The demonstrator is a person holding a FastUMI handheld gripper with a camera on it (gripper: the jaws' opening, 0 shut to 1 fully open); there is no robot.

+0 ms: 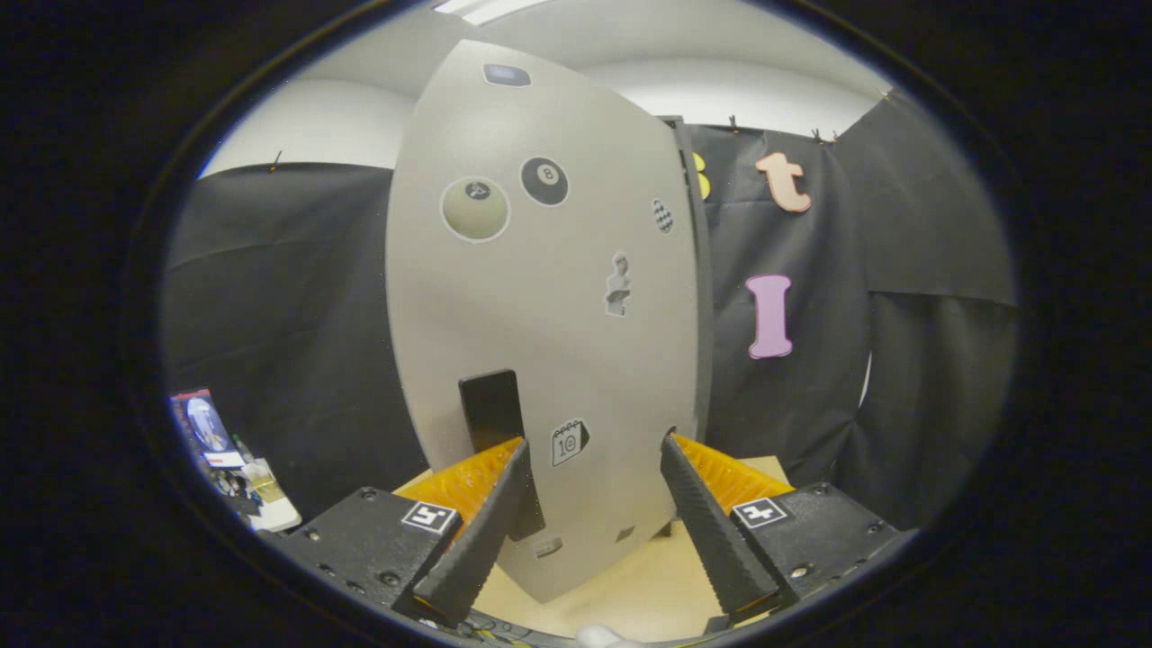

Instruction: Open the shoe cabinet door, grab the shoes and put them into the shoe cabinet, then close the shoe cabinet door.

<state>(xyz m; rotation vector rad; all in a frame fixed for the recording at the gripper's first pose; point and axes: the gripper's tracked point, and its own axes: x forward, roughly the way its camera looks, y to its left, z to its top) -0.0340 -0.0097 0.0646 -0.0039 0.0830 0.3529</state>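
The gripper (594, 450) has its two fingers spread wide, holding nothing. Just ahead of them, one grey shoe cabinet door (549, 297) stands on the desk (621, 594), carrying one black handle (492, 409) near the left finger and several stickers.

The cabinet door (549, 315) stands squarely ahead of the tool (594, 468), blocking the way forward. The tool's spread fingers hold nothing. Bare counter (630, 585) lies free between and below them.
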